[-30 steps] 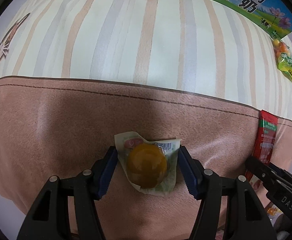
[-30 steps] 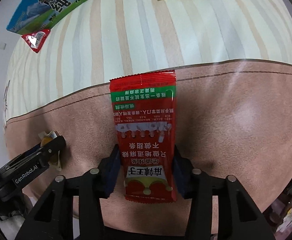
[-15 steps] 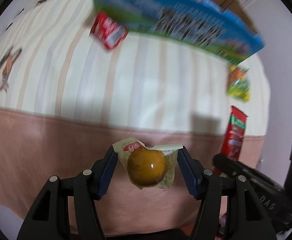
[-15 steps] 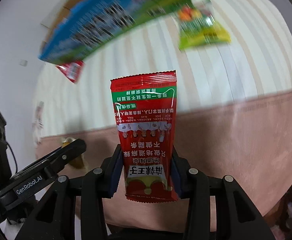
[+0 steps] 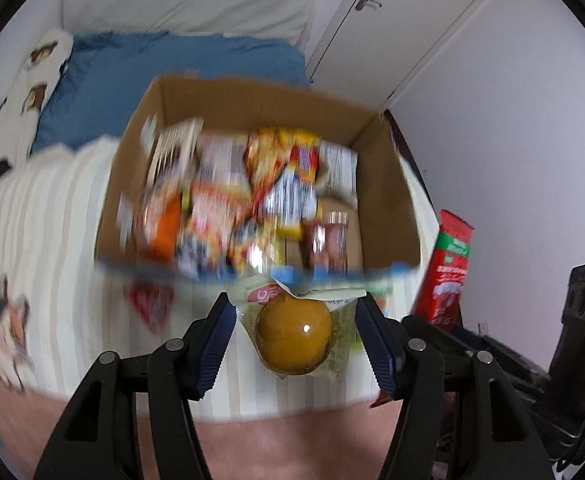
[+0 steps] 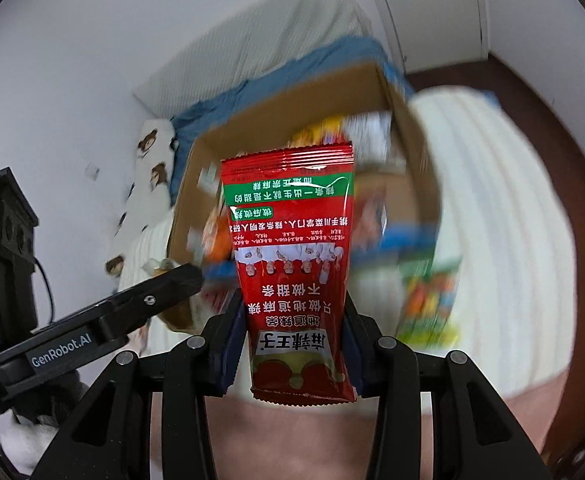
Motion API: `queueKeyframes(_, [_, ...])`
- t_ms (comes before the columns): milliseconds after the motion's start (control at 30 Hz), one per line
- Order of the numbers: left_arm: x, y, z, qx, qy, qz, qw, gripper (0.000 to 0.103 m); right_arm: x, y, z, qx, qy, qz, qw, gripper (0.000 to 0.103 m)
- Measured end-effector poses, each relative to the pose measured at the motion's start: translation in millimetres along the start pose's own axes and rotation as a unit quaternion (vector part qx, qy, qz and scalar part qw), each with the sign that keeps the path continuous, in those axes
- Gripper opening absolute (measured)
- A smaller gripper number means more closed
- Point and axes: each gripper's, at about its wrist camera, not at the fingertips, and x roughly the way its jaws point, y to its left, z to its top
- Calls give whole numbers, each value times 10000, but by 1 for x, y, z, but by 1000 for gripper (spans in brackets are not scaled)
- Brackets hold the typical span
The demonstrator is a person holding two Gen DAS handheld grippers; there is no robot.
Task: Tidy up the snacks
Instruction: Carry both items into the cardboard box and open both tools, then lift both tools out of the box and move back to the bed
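My left gripper (image 5: 296, 336) is shut on a clear packet with a round orange-brown snack (image 5: 293, 334), held in the air in front of an open cardboard box (image 5: 388, 196) with several snack packs in it. My right gripper (image 6: 292, 344) is shut on a tall red snack packet (image 6: 290, 264) with a green band, held upright in front of the same box (image 6: 288, 108). The red packet also shows at the right of the left wrist view (image 5: 448, 268). The left gripper shows at the left of the right wrist view (image 6: 100, 320).
The box stands on a striped bedspread (image 5: 44, 240). A small red packet (image 5: 150, 304) lies before the box. A green candy bag (image 6: 428, 300) lies right of it. A blue pillow (image 5: 152, 68), white wall and door (image 5: 408, 20) are behind.
Both grippers have risen from the bedspread with their packets and swung up toward the box, whose inside now shows. The view is blurred by the motion.
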Motion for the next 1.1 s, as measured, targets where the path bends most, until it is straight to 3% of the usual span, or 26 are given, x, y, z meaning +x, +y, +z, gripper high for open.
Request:
queueKeyframes(100, [18,-2,39,15,96,18,10000,59,8,-3,42,-108,-63,-270,9996,45])
queueKeyframes(300, [81,6,95,-125,715,40,9974,59,52,-18,100,-126,192,-784,9967,45])
queueKeyframes(567, [159,16,106,-289,1643,48,9860,60,125,-40,115,-27,802,-999,9918,46])
queueKeyframes(667, [177,21,102,-426,1968,48,9795,60,144,-53,115,170,1024,-1023,9893,54])
queueKeyframes(733, [179,22,101,-297,1925,197,9807,70,149,-58,114,187,1050,-1087,9883,62])
queueKeyframes(767, [179,21,102,-264,1866,249,9818,86,151,-59,114,162,1066,-1066,9884,64])
queueKeyframes(800, [177,23,102,-258,1792,280,9831,92,152,-60,113,181,1097,-1044,9883,66])
queueKeyframes(867, [173,26,103,-303,1732,235,9841,92,151,-58,112,199,1128,-916,9892,80])
queueKeyframes(967, [164,30,103,-316,1643,188,9857,94,151,-49,111,82,1144,-950,9888,90])
queueKeyframes(1100, [147,36,108,-230,1438,253,9890,94,150,-36,110,-106,1113,-1116,9874,97])
